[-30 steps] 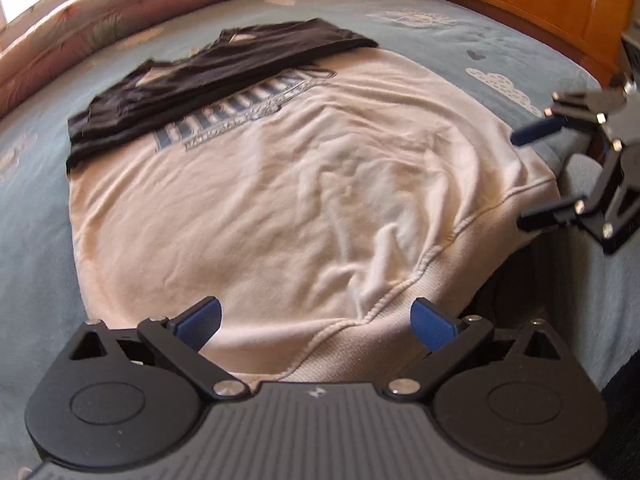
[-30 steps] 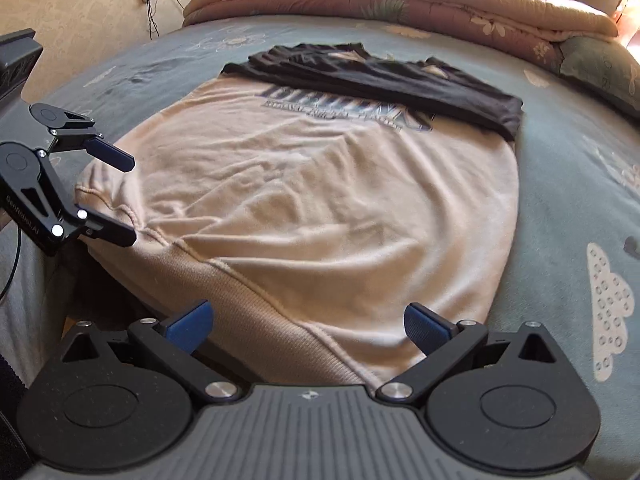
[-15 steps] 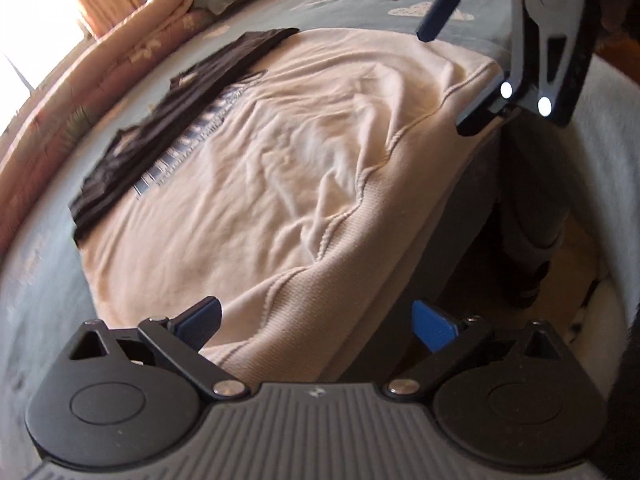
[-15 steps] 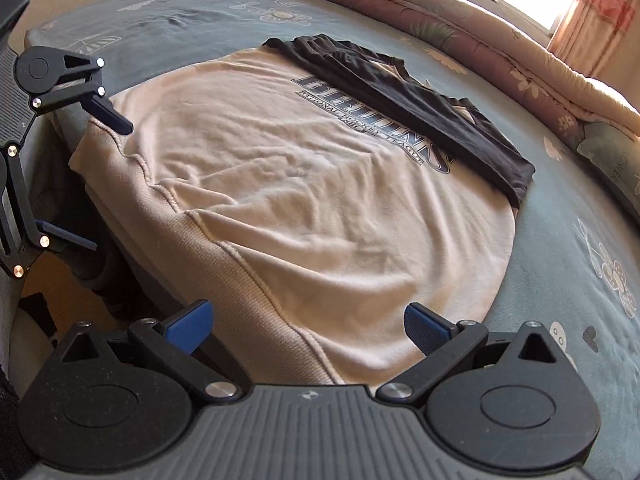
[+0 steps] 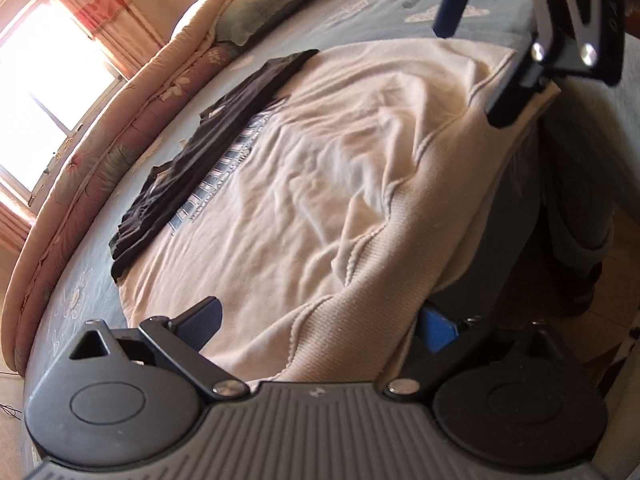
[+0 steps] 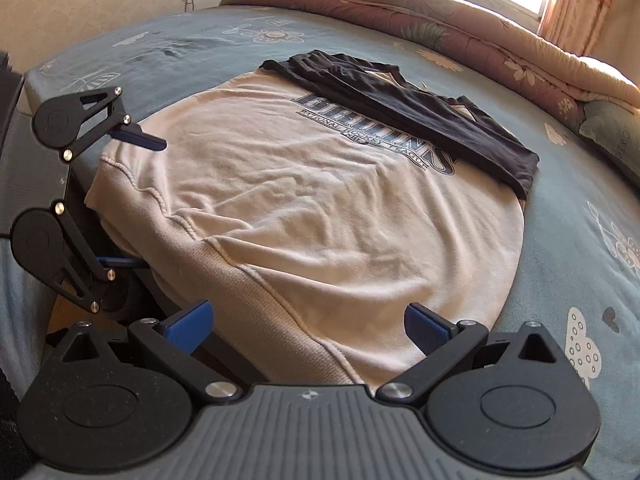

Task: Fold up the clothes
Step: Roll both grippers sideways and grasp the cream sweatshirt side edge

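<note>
A cream sweatshirt [image 5: 320, 168] [image 6: 320, 208] with a blue "BRUINS" print lies flat on the bed, its ribbed hem hanging over the near edge. Its black sleeves [image 5: 208, 152] [image 6: 420, 116] are folded across the chest at the far side. My left gripper [image 5: 320, 322] [image 6: 136, 200] is open and straddles the left hem corner, one finger above the cloth and one below the bed edge. My right gripper [image 6: 306, 326] [image 5: 478, 68] is open too and straddles the hem at the right corner.
The blue-grey flowered bedsheet [image 6: 580, 220] surrounds the garment. A rolled floral quilt [image 6: 440, 28] [image 5: 120, 120] and a green pillow [image 5: 260, 12] lie along the far side under a bright window. A person's leg [image 5: 576, 208] stands on the floor beside the bed.
Both grippers have tilted and closed in on the hem corners, so the hem now lies between each pair of fingers. Both stay open. The sweatshirt has not moved.
</note>
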`<act>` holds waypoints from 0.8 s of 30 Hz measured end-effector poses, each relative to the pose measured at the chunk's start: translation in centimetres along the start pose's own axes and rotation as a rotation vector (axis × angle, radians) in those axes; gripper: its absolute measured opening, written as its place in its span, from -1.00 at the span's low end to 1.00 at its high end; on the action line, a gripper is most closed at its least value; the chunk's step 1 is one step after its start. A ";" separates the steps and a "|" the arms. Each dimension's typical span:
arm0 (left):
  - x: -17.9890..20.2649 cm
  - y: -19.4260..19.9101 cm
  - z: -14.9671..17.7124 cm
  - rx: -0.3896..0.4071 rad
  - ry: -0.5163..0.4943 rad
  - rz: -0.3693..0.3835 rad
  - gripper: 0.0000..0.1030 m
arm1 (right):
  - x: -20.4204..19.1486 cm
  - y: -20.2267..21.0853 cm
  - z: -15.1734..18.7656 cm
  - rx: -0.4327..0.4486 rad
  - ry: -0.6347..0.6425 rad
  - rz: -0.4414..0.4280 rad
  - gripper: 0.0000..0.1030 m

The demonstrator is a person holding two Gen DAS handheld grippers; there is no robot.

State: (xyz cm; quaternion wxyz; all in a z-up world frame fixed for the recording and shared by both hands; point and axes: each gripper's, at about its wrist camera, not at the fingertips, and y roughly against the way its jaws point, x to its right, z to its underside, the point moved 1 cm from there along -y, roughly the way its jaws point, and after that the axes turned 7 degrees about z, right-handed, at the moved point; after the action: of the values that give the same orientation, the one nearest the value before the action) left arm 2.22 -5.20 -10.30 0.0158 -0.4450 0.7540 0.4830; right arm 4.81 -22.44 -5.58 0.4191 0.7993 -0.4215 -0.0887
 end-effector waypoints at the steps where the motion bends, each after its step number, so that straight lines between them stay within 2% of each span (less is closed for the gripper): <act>1: -0.1 0.4 -0.1 0.009 0.004 -0.005 0.95 | -0.4 0.1 0.1 0.011 0.024 -0.001 1.00; 4: -0.4 1.4 -0.3 0.039 0.020 -0.025 0.95 | -1.9 0.0 0.4 0.040 0.101 -0.010 1.00; 8: -1.0 1.5 -0.5 0.042 0.033 -0.041 0.95 | -5.3 -1.1 0.5 0.083 0.210 -0.036 1.00; 13: -1.7 1.9 -0.5 0.042 0.076 -0.041 0.95 | -8.5 -3.3 -0.1 0.134 0.298 0.054 1.00; 17: -1.9 2.3 0.0 0.046 0.088 -0.031 0.95 | -8.1 -3.2 -0.8 0.179 0.271 0.125 1.00; 21: -1.7 1.8 0.1 0.058 0.104 0.027 0.95 | -7.4 -2.8 -1.4 0.223 0.233 0.191 1.00; 24: -1.2 0.7 -0.3 0.053 0.072 -0.010 0.95 | -6.6 -2.4 -1.8 0.238 0.179 0.194 1.00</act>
State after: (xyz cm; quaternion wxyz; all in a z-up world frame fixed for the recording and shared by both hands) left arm 2.56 -4.54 -9.11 0.0027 -0.4652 0.7644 0.4465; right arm 2.97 -15.70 -7.58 0.3641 0.8035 -0.4652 0.0744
